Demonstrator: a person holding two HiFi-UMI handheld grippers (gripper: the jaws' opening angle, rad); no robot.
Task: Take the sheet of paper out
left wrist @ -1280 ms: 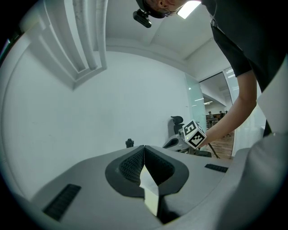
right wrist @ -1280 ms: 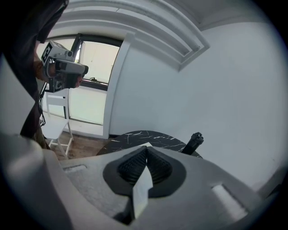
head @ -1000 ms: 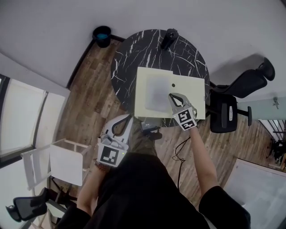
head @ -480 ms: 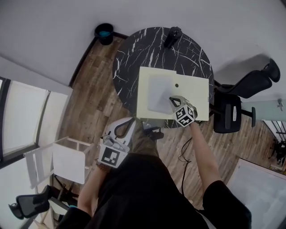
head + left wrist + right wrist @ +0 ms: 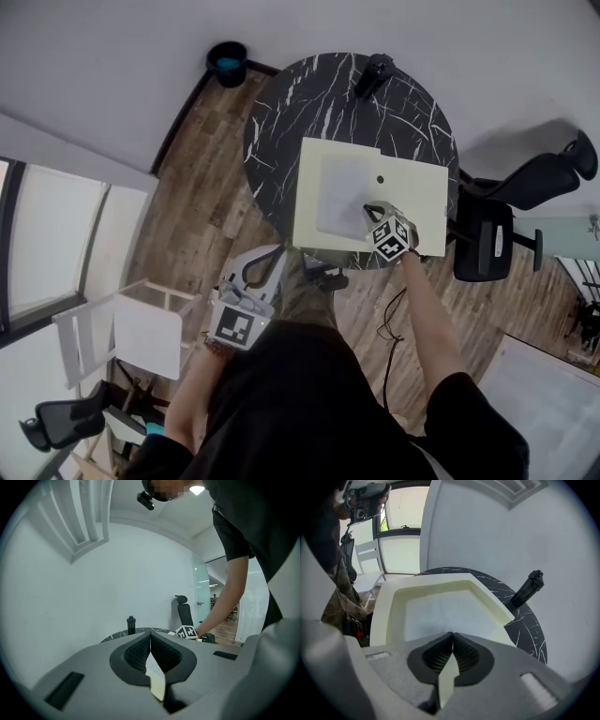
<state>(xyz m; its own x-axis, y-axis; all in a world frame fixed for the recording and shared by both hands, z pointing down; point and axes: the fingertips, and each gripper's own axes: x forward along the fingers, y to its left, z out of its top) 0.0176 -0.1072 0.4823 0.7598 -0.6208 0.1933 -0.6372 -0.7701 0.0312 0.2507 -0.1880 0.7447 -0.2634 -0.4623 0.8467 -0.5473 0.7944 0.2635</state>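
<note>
Cream shallow tray (image 5: 417, 183) on the black marble bench (image 5: 309, 103) holds the white paper sheet (image 5: 342, 183); the right gripper (image 5: 370, 208) has dipped to its 4 o'clock corner, fingers together, empty, so pickup seems imminent. Left gripper (image 5: 258, 265) likewise.

No legible text, label, brand name, number or sign in any of the three views. Black-and-white square marker patterns on the cubes of the left gripper (image 5: 264, 257) and the right gripper (image 5: 368, 209): coded blocks only, no letters or digits.
</note>
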